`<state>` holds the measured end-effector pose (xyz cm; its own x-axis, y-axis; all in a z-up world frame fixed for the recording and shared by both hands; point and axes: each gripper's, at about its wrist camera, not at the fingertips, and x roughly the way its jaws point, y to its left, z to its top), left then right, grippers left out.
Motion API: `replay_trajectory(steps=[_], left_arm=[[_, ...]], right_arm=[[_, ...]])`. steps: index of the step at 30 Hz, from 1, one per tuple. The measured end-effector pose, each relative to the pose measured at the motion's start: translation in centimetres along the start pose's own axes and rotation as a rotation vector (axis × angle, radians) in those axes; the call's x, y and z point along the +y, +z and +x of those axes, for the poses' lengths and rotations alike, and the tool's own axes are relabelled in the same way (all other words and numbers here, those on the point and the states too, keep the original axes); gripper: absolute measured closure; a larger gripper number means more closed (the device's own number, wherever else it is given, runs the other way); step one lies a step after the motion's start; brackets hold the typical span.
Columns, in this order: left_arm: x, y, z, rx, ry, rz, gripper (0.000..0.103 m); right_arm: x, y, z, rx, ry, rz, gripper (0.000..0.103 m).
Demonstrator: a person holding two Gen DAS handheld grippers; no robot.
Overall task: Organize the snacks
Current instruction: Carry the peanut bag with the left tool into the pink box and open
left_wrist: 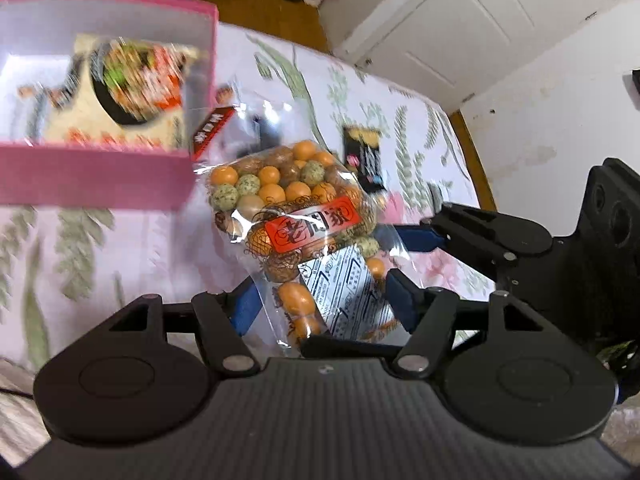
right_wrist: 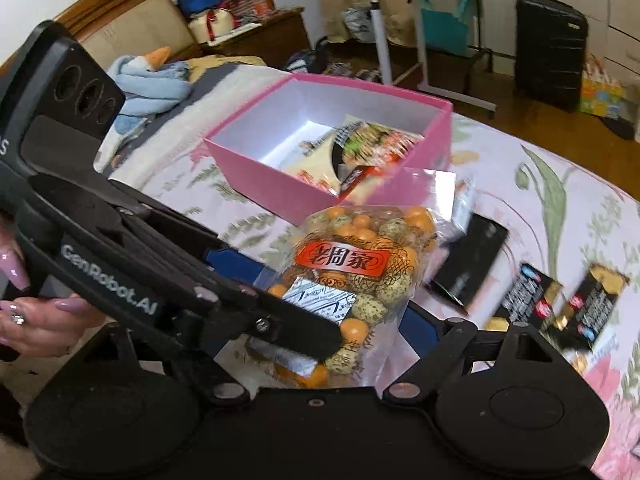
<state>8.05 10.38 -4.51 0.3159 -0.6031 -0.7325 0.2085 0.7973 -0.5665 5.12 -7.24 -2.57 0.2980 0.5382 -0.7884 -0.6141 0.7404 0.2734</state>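
Clear plastic bag of orange and speckled green snack balls [left_wrist: 288, 216] with a red label hung over the bed [left_wrist: 120, 248], beside the pink box [left_wrist: 92, 172], pinched by both the left tool [left_wrist: 320, 304] and the right tool [right_wrist: 320, 340].

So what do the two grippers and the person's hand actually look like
Both grippers, left and right, are matte black plastic with blue finger pads, round hinge discs and silver pivot screws. White "GenRobot.AI" lettering runs along the left one's side. The hand has long glossy pink nails and a ring.
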Motion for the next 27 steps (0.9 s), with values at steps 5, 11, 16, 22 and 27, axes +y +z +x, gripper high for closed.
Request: replay_trajectory(steps=[5, 11, 16, 22, 27], left_arm=[[1.1, 1.9, -2.6, -0.059, 0.058, 0.026, 0.038], [4.7, 4.7, -4.8, -0.068, 0.09, 0.007, 0.038], [8.4, 7.6, -5.6, -0.062, 0.133, -0.017, 0.038], [13.4, 11.1, -5.9, -0.051, 0.234, -0.055, 0.038], [17.6, 13.6, -5.0, 0.005, 0.284, -0.05, 0.038]], right_arm=[[0.3, 2.3, 0.7, -0.044, 0.058, 0.013, 0.015], [0.2, 6.1, 2.9, -0.061, 0.116, -0.005, 0.031], [0.4, 9.1, 6.4, -0.063, 0.135, -0.022, 0.035], [0.7, 12.3, 11.6, -0.087, 0.18, 0.022, 0.038], [1.1, 14.5, 16.0, -0.069, 0.171, 0.042, 0.038]])
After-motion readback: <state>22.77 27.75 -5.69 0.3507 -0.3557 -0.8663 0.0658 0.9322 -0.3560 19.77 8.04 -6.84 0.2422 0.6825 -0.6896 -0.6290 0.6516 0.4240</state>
